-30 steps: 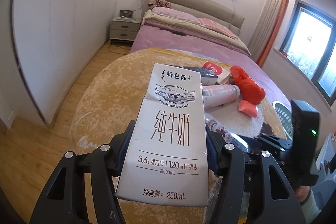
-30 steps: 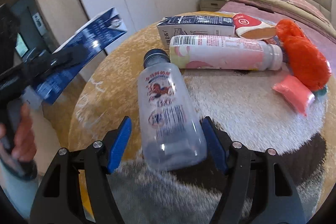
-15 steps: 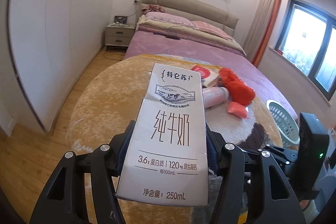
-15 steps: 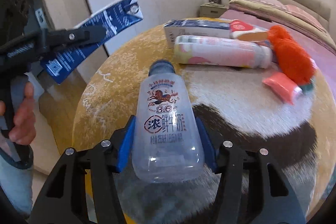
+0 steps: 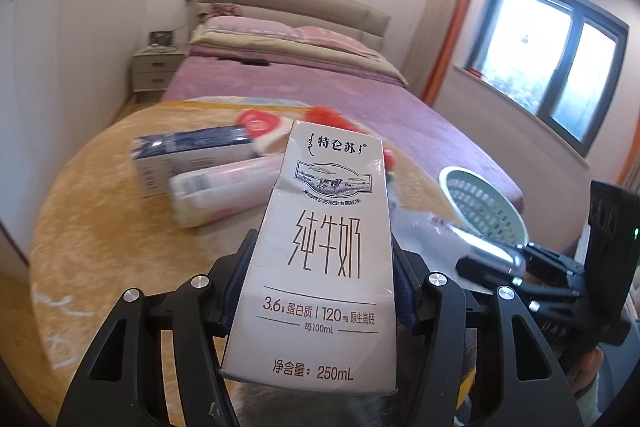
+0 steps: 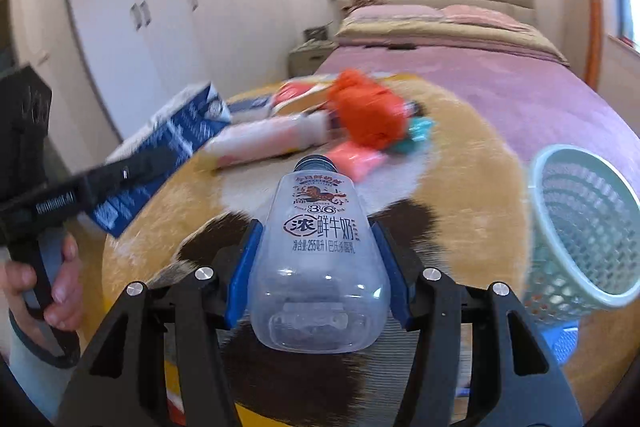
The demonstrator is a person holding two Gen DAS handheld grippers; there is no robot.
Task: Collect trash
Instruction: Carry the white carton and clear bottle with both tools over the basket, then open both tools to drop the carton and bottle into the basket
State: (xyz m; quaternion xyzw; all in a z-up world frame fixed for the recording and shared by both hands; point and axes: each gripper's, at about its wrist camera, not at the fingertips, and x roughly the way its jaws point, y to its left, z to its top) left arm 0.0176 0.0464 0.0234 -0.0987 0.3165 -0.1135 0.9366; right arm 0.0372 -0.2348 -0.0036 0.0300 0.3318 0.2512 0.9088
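Note:
My left gripper is shut on a white 250 mL milk carton, held upright above the round rug. My right gripper is shut on a clear plastic milk bottle with a dark cap, held off the rug. The bottle and right gripper also show at the right of the left wrist view; the carton's blue side shows at the left of the right wrist view. A pale green mesh basket stands at the rug's right edge, also seen in the left wrist view.
On the rug lie a pink bottle, a blue-white carton, an orange bag, a pink packet, a teal scrap and a red-white wrapper. A bed, nightstand and wardrobes stand behind.
My right gripper has lifted the clear bottle off the rug and swung right, bringing the basket into view. My left gripper, still holding the carton, has also turned right.

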